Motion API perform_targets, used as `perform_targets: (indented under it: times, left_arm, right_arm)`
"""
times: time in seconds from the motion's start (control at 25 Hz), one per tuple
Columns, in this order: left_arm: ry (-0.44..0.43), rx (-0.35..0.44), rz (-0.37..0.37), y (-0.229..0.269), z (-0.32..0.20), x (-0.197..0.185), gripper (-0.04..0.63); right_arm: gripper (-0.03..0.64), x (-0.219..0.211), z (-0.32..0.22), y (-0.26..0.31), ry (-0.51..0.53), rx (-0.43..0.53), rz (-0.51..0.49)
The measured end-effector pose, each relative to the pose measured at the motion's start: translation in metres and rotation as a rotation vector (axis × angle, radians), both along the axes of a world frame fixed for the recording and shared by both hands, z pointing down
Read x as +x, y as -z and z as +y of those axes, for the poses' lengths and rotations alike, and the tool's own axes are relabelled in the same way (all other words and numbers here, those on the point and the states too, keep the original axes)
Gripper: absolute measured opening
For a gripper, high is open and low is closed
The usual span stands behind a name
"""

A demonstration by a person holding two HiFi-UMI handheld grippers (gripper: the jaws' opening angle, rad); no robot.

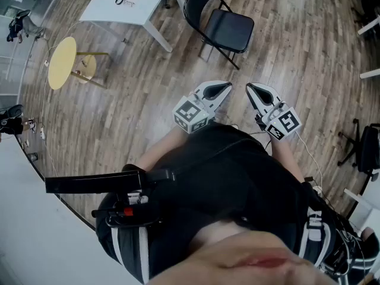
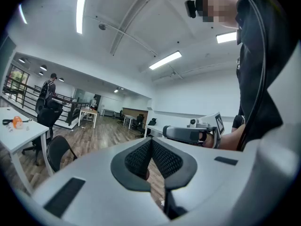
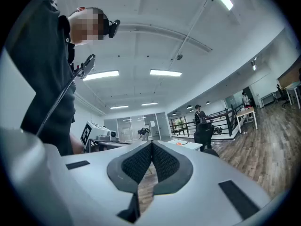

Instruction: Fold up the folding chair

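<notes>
across the wooden floor (image 1: 136, 105), well apart from both grippers, the folding chair (image 1: 228, 29) stands open and untouched beside the white surface (image 1: 119, 9), left gripper (image 1: 224, 88) and right gripper (image 1: 252, 89) jaws clenched on nothing, so the whole fold is yet to do.

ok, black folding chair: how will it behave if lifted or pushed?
The folding chair is probably light: thin tube frame, slim seat. Likely rigid but hinged, so the seat may swing when lifted. Could slide on the smooth wood floor if pushed.
</notes>
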State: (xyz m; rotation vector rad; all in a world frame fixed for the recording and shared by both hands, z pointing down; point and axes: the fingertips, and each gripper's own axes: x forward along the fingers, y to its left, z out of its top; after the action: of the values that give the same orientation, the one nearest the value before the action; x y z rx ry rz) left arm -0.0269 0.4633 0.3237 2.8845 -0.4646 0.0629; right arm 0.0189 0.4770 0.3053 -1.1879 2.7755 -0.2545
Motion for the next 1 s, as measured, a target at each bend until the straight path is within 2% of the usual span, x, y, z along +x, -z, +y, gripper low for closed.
perform_targets:
  times: [0.4, 0.56, 0.68, 0.84, 1.0]
  left_arm:
    - [-0.024, 0.014, -0.01, -0.001, 0.003, 0.008, 0.005]
    - [-0.028, 0.013, -0.009, -0.002, 0.01, 0.005, 0.005]
    - [-0.041, 0.016, -0.002, -0.002, 0.015, 0.003, 0.005]
    - [-0.034, 0.006, 0.007, 0.0, 0.014, 0.002, 0.005]
    - [-0.017, 0.004, -0.012, -0.001, 0.013, 0.002, 0.005]
  right_arm:
    - [0.008, 0.004, 0.005, -0.008, -0.029, -0.017, 0.014]
    - [0.009, 0.003, 0.01, -0.007, -0.033, -0.015, -0.01]
    - [0.008, 0.002, 0.013, -0.004, -0.02, -0.007, -0.038]
    - [0.008, -0.002, 0.015, -0.006, -0.002, -0.001, -0.004]
    - [0.008, -0.003, 0.018, -0.006, 0.019, 0.0, -0.015]
